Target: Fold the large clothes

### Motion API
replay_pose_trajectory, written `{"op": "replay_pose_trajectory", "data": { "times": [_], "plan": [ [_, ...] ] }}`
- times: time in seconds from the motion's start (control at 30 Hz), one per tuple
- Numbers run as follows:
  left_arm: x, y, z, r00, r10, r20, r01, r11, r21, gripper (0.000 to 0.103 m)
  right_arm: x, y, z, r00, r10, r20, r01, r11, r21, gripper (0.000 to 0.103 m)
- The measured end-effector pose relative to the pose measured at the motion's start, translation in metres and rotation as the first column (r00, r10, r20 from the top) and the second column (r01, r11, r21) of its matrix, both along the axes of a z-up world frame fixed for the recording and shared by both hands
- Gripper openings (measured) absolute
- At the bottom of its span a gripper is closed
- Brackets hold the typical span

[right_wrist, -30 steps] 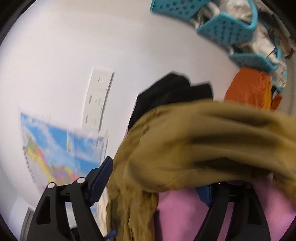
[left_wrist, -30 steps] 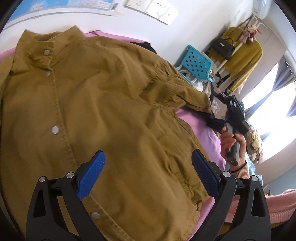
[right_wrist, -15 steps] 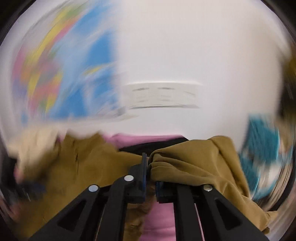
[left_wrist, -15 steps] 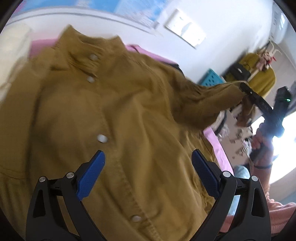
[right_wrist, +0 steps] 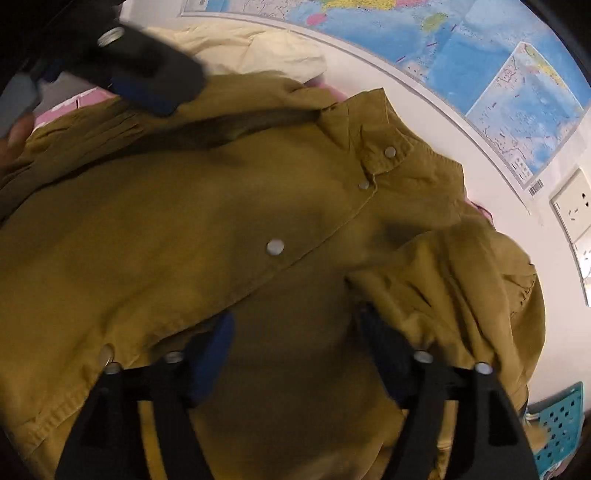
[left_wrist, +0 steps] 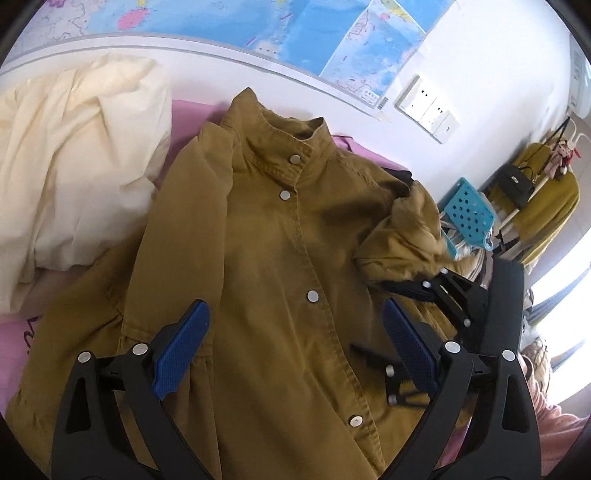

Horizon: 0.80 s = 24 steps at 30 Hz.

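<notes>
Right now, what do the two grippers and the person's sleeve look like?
Both the left gripper and right gripper have black, angular plastic frames with silver screws and ribbed blue pads on the fingers. The sleeve at the lower right is pink and looks knitted.

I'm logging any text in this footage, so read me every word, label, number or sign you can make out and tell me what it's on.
Nothing here can be read.
Wall map: place names printed on it, too small to read.
Barcode label at the map's corner: bars show, any digits too small.
Pink bedsheet: a purple mark at its edge, cut off, not readable.
Mustard jacket: no label or brand showing, only plain snap buttons.
</notes>
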State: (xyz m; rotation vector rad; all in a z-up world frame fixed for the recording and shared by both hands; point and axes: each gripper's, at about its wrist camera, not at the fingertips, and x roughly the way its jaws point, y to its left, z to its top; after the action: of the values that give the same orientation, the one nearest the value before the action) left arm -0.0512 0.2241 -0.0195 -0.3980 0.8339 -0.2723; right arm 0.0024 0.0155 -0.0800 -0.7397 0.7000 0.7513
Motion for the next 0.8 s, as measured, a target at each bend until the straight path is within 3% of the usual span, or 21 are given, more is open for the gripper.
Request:
{"op": "replay_pose_trajectory", "data": {
  "times": [0.07, 0.13, 0.27, 0.33, 0.43, 0.5, 0.57, 0.63, 0.67, 0.7, 0.8],
  "plan": [
    [0.004, -0.005, 0.003, 1.0, -0.012, 0.007, 0.012, 0.999, 0.032, 0.093, -0.009, -0.016, 0.01, 0.999, -0.018, -0.027, 0.019, 0.999, 0.043, 0.083],
    [0.009, -0.014, 0.006, 0.999, -0.031, 0.014, 0.031, 0.998, 0.047, 0.093, -0.014, -0.04, 0.021, 0.996, -0.045, -0.074, 0.053, 0.992, 0.115, 0.097],
    [0.013, -0.036, 0.007, 0.995, -0.092, 0.023, 0.09, 0.993, 0.075, 0.093, -0.022, -0.107, 0.04, 0.973, -0.093, -0.213, 0.149, 0.952, 0.267, 0.097],
    [0.015, -0.049, 0.005, 0.991, -0.131, 0.022, 0.129, 0.987, 0.095, 0.093, -0.02, -0.141, 0.047, 0.956, -0.152, -0.249, 0.236, 0.906, 0.352, 0.097],
    [0.019, -0.063, 0.0, 0.987, -0.163, 0.006, 0.161, 0.98, 0.117, 0.093, -0.008, -0.19, 0.048, 0.909, -0.281, -0.308, 0.4, 0.798, 0.451, 0.097],
    [0.023, -0.068, -0.004, 0.985, -0.17, -0.008, 0.17, 0.979, 0.113, 0.093, 0.013, -0.212, 0.038, 0.857, -0.373, -0.355, 0.509, 0.718, 0.475, 0.096],
    [0.026, -0.07, -0.006, 0.984, -0.175, -0.019, 0.176, 0.978, 0.108, 0.093, 0.033, -0.217, 0.027, 0.824, -0.407, -0.393, 0.561, 0.679, 0.474, 0.094],
    [0.026, -0.071, -0.006, 0.984, -0.175, -0.021, 0.176, 0.978, 0.112, 0.093, 0.052, -0.21, 0.019, 0.821, -0.375, -0.431, 0.56, 0.676, 0.479, 0.076],
    [0.026, -0.071, -0.006, 0.985, -0.173, -0.021, 0.174, 0.978, 0.111, 0.093, 0.059, -0.203, 0.017, 0.826, -0.363, -0.432, 0.551, 0.683, 0.48, 0.063],
    [0.024, -0.069, -0.005, 0.985, -0.17, -0.02, 0.171, 0.979, 0.106, 0.093, 0.062, -0.198, 0.018, 0.835, -0.342, -0.43, 0.533, 0.694, 0.484, 0.037],
    [0.019, -0.061, -0.001, 0.987, -0.163, -0.005, 0.162, 0.982, 0.094, 0.093, 0.057, -0.188, 0.038, 0.875, -0.3, -0.38, 0.468, 0.725, 0.506, 0.025]
  ]
}}
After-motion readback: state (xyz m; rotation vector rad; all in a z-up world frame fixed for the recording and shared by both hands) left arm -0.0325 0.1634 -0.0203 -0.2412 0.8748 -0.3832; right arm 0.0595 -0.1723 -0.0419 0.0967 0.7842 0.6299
